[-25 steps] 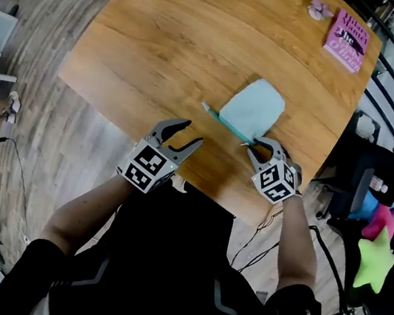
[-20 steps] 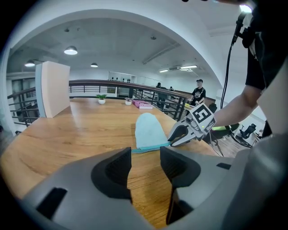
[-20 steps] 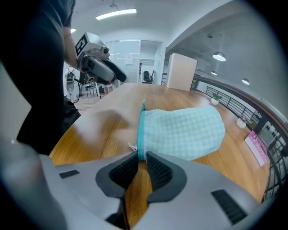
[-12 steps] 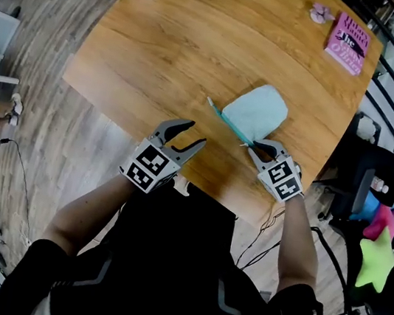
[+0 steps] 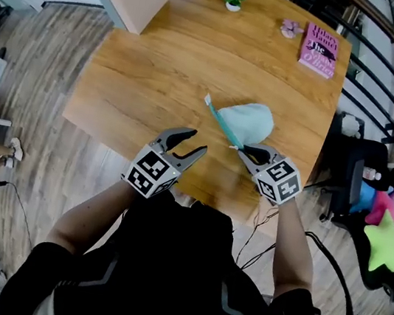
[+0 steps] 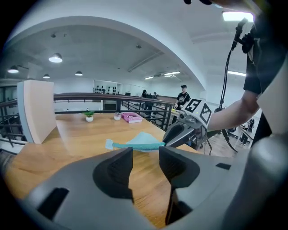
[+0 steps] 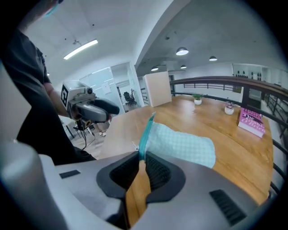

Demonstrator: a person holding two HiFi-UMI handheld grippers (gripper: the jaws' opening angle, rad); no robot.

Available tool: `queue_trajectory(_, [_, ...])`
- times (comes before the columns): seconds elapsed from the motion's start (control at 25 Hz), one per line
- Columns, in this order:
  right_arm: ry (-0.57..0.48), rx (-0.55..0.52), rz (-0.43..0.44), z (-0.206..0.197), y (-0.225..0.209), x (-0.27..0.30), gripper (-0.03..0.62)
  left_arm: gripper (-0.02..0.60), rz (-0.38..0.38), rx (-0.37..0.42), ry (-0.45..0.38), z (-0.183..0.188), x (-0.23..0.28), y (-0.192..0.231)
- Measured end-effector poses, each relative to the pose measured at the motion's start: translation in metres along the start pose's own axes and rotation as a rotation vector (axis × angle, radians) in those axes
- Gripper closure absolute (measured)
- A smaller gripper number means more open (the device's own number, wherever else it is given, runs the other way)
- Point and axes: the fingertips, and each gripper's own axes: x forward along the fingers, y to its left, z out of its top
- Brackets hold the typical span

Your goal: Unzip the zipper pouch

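The left gripper [image 5: 200,140] has been raised, its jaws just eased inward yet spread wide with nothing between them. The pale blue zipper pouch [image 5: 246,120], near the table's [image 5: 161,57] front edge, has been tipped up by its teal zipper edge [image 5: 221,122]. The near end of that edge is pinched by the right gripper [image 5: 241,150], whose jaws have just been closing on it, so a hold is judged secured and unzipping not begun. The title on the pink book [image 5: 319,49] cannot be read surely.
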Motion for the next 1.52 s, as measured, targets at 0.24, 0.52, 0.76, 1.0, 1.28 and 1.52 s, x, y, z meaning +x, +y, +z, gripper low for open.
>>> queue_trajectory(0.24, [-0.089,0.069,-0.018,0.050,0.024,-0.022,0.542,0.410,-0.137,0.091,-0.046,0.032,-0.010,-0.007])
queue_trajectory(0.52, [-0.113,0.076,-0.065,0.092,0.064,-0.041,0.542,0.408,-0.275,0.217,-0.115,0.064,-0.027,-0.025])
queue_trajectory(0.76, [-0.125,0.069,-0.104,0.113,0.086,-0.048,0.542,0.410,-0.360,0.295,-0.138,0.071,-0.039,-0.039])
queue_trajectory(1.0, [-0.138,0.104,-0.126,0.121,0.089,-0.052,0.542,0.410,-0.375,0.359,-0.158,0.074,-0.045,-0.050])
queue_trajectory(1.28, [-0.157,0.087,-0.115,0.132,0.096,-0.052,0.542,0.490,-0.393,0.265,-0.192,0.083,-0.054,-0.039])
queue_trajectory(1.52, [-0.160,0.090,-0.101,0.133,0.092,-0.051,0.542,0.506,-0.431,0.213,-0.217,0.089,-0.057,-0.036])
